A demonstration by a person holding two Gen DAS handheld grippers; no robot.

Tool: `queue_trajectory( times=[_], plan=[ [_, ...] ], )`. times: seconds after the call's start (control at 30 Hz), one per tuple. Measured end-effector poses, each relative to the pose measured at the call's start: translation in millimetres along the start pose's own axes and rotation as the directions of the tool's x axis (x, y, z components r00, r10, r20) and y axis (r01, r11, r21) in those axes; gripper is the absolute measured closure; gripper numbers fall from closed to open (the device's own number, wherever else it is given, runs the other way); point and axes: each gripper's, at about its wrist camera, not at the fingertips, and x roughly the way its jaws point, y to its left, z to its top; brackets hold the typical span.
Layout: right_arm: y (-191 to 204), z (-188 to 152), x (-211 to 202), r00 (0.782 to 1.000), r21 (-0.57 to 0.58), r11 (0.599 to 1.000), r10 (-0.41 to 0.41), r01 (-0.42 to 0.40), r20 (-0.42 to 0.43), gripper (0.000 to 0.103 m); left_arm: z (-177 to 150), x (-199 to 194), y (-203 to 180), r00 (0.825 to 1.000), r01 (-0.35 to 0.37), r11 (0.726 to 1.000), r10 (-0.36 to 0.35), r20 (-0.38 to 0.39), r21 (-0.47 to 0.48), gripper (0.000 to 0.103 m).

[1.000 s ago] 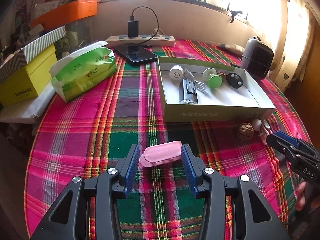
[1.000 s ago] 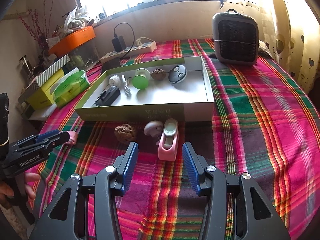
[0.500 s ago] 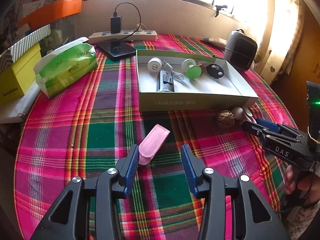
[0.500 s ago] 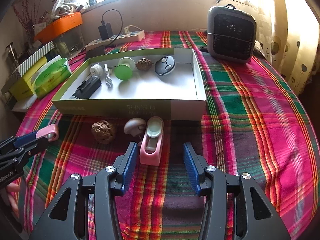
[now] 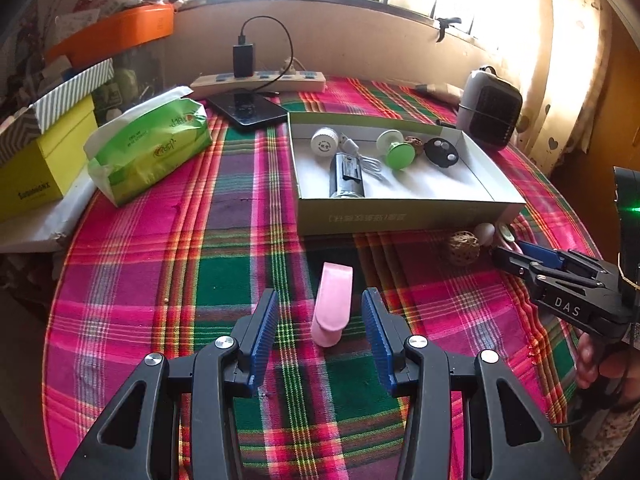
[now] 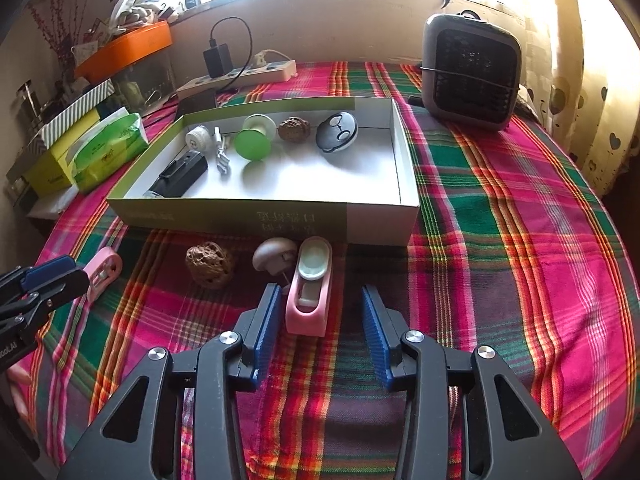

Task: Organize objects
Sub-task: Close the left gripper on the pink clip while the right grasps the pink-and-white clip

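Left gripper (image 5: pixel 319 330) low over the table, pointing forward, jaws wide apart, nothing clamped, blue pads (image 5: pixel 264 330) facing each other. Right gripper (image 6: pixel 318 326) same pose: level, jaws spread, nothing between the pads touching either one. Each shows at the edge of the other's view, the left one at the left of the right view, and the right one at the right of the left view with a hand (image 5: pixel 600 360) wrapped round its handle.

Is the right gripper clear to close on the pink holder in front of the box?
Probably yes. The right gripper is open with the pink holder between its fingers; the mushroom-shaped piece sits close on the left.
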Motion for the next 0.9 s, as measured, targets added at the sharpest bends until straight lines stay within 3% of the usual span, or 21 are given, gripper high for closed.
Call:
queue_trajectory(
  times=[0.4, 0.57, 0.9],
  plan=[
    [-3.6, 2.4, 2.2, 1.0, -0.008, 1.0, -0.004, 0.004, 0.0, 0.068, 0.3, 21.7, 0.3, 0.999, -0.008, 1.0, 0.008, -0.037, 0.001, 0.061],
    [-4.9, 2.2, 1.6, 1.0, -0.004, 1.0, 0.006, -0.006, 0.002, 0.084, 1.8, 23.3, -0.4, 0.999, -0.013, 1.0, 0.014, -0.037, 0.006, 0.061],
    [-7.7, 0.6, 0.3, 1.0, -0.014, 1.0, 0.005, -0.005, 0.0, 0.084, 3.7, 27.2, -3.8, 0.999, -0.031, 0.999, 0.031, -0.022, 0.027, 0.062]
  ],
)
